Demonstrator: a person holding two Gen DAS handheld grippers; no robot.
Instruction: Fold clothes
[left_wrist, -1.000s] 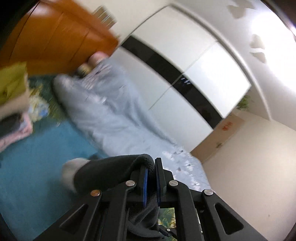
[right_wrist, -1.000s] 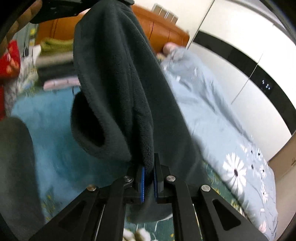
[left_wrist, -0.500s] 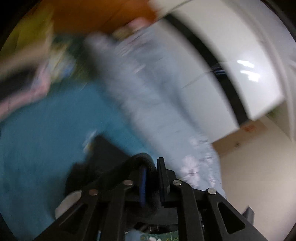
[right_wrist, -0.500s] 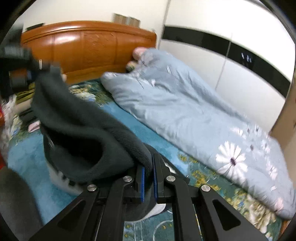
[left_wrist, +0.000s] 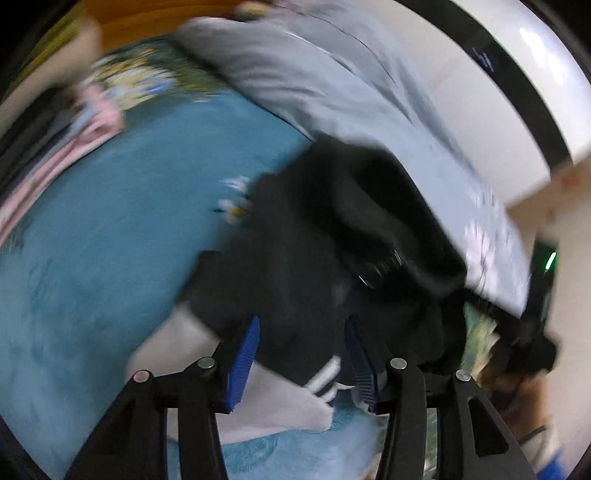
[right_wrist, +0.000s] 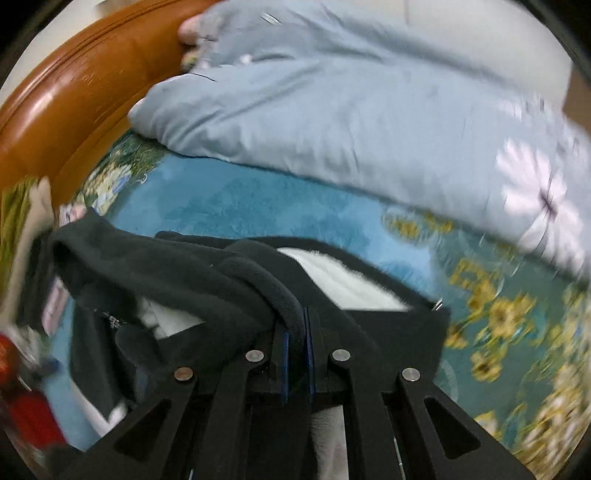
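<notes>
My left claw (left_wrist: 301, 354) stands wide apart, its blue pads (left_wrist: 242, 363) clear of any cloth, and nothing is held between them; it hangs just above the dark fleece jacket (left_wrist: 306, 266), which lies spread on the bed's teal blanket (left_wrist: 110, 229). My right claw (right_wrist: 296, 332) is closed tight, and a thick rolled edge of the same dark fleece jacket (right_wrist: 177, 273) is pinched between its pads. From the right wrist view I see the jacket lying open in front of the claw, with its white lining (right_wrist: 343, 277) showing in the middle and a zip pull (right_wrist: 110, 320) on the left flap. In the left wrist view, white stripes (left_wrist: 325, 380) show at the jacket's near edge, beside a white patch of cloth. Beyond the jacket, a pale blue quilt (right_wrist: 351, 110) with a daisy print lies bunched along the far side of the bed, up against the orange wooden headboard (right_wrist: 74, 110). A stack of folded clothes (left_wrist: 55, 136), pink among them, sits near the bed's head end, heavily blurred.
</notes>
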